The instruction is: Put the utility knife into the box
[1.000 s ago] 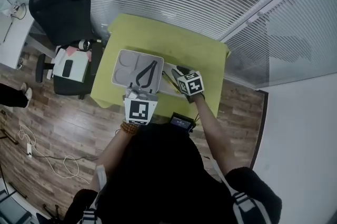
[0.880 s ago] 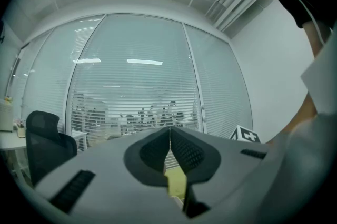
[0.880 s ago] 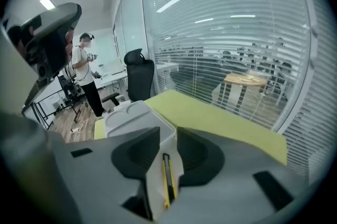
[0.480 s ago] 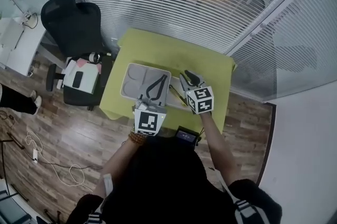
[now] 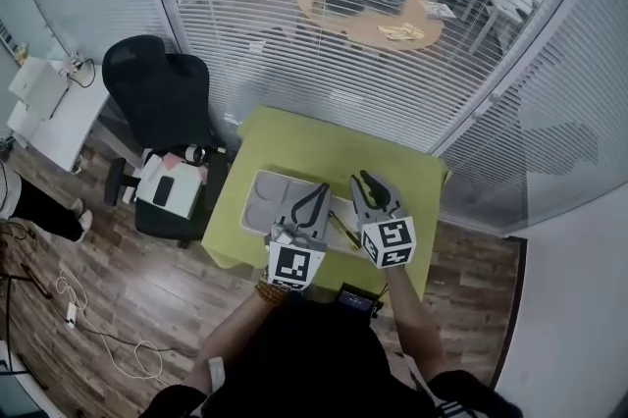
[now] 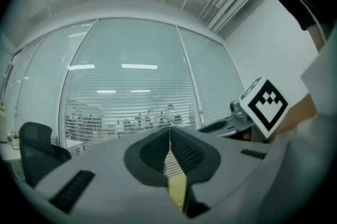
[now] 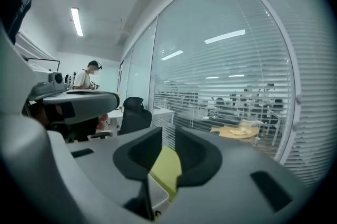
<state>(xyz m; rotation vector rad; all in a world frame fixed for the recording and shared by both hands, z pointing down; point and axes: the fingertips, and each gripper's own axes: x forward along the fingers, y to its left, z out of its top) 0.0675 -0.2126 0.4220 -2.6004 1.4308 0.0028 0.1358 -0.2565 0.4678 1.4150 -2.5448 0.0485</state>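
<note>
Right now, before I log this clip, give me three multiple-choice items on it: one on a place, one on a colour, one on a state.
1. In the head view, where does the office chair stand relative to the table?
A. right of it
B. left of it
C. on top of it

2. What colour is the table top?
A. yellow-green
B. red
C. white

3. How do the left gripper's fingers stand?
A. spread wide
B. clamped on a knife
C. together, nothing between them

Answers:
1 B: the chair sits on the floor off the table's left edge.
2 A: the bare top shows yellow-green.
3 C: the left gripper view shows the tips touching, with nothing held.
</note>
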